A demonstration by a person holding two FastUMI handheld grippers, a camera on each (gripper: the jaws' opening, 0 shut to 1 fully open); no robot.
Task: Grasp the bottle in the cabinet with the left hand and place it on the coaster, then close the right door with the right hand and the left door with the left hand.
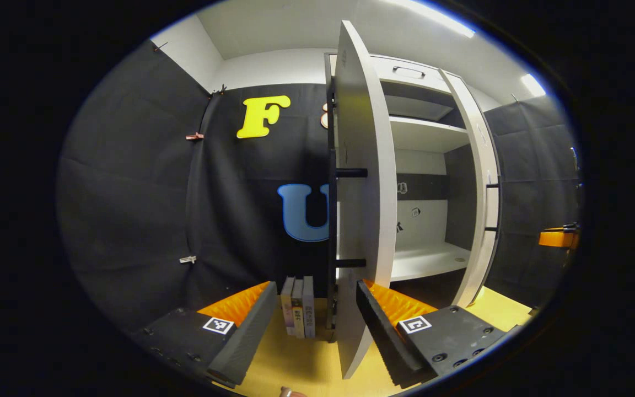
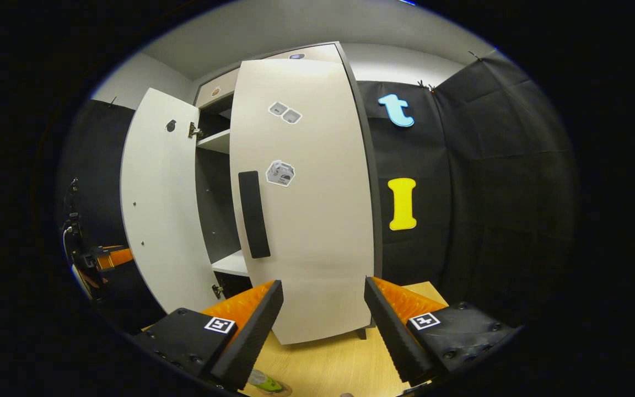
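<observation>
The white cabinet stands on a wooden table, and the shelves I can see are bare. Its left door swings out edge-on toward me, black bar handle on its outer side. My left gripper is open, the door's lower edge just beyond its right finger. In the right gripper view the right door is partly swung in, its black handle facing me. My right gripper is open close in front of that door. A green and pale object, mostly cut off, lies at the bottom edge.
Three books stand upright on the yellow-wood table beside the left door's foot. The other gripper shows far right in the left gripper view. The left door stands wide open, with the left gripper beyond it.
</observation>
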